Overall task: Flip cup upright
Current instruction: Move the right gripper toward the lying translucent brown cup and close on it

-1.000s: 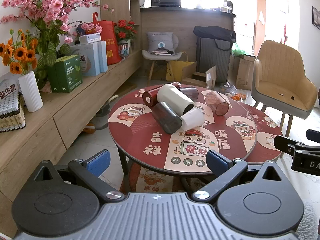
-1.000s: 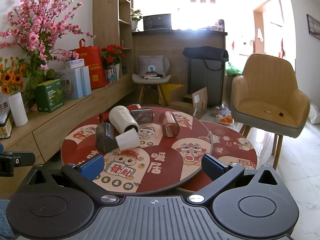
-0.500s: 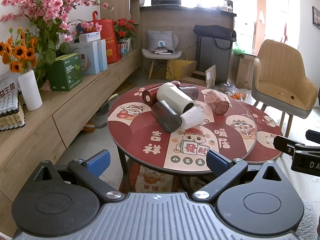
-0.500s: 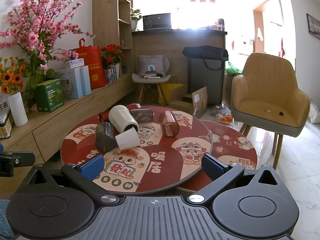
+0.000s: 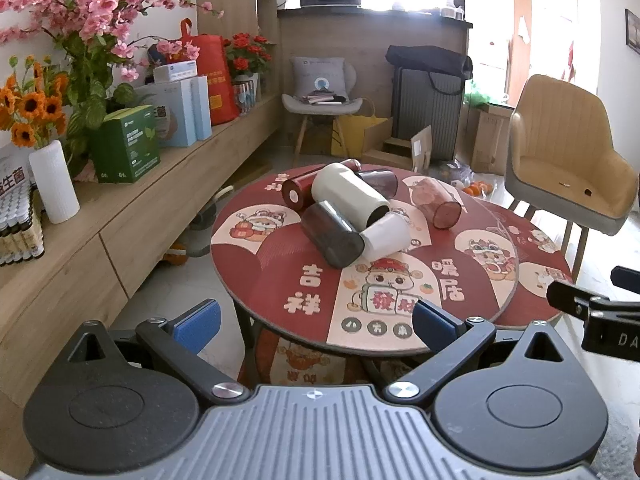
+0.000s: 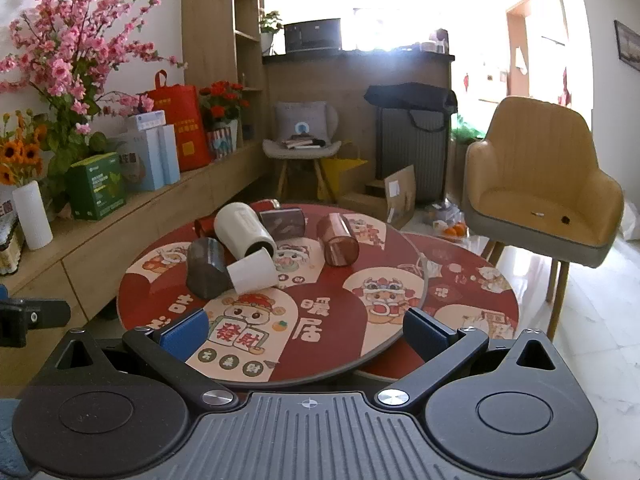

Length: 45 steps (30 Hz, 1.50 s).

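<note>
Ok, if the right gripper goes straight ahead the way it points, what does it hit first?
Probably the near rim of the round table, since the open right gripper sits at about tabletop height. If it clears the rim, the small white cup comes next. Depth is unclear.

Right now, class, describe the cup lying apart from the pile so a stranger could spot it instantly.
Find the round red table with cartoon prints. Most cups lie heaped at its far left; to their right lies a translucent reddish-brown cup on its side, alone, touching no other.

Light: bright daylight came from the rear window (image 6: 384, 20), blown out white.
Edges: fisheye bending, dark corners.
Focus: sharp.
</note>
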Motion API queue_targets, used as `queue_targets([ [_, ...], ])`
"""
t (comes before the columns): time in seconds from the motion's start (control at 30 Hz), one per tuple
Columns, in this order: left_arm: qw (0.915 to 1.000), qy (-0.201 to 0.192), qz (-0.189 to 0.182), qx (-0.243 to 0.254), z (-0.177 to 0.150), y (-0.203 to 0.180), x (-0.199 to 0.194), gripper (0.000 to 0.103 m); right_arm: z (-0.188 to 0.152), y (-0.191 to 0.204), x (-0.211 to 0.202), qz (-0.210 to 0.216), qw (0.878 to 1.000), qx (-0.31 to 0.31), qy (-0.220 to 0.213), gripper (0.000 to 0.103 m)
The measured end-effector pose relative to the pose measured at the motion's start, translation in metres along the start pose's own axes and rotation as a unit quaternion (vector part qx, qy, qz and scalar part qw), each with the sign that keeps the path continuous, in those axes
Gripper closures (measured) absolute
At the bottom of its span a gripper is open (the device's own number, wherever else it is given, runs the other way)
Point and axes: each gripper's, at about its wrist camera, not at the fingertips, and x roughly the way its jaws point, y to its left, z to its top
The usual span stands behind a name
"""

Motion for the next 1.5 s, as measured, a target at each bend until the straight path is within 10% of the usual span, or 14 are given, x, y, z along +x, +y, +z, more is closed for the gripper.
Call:
queue_targets([
  [1.17,0.9979,0.032,0.016,-0.055,0.068,0.035,0.217,0.001,0.066,-0.027,0.244,-0.005,0.998,-0.037,0.042,0.0],
  [1.5,0.9971,0.036,0.013,-0.066,0.067,0.045,0.237,0.001,0.098,-0.042,0.346,0.014,0.994,-0.076,0.078,0.021],
])
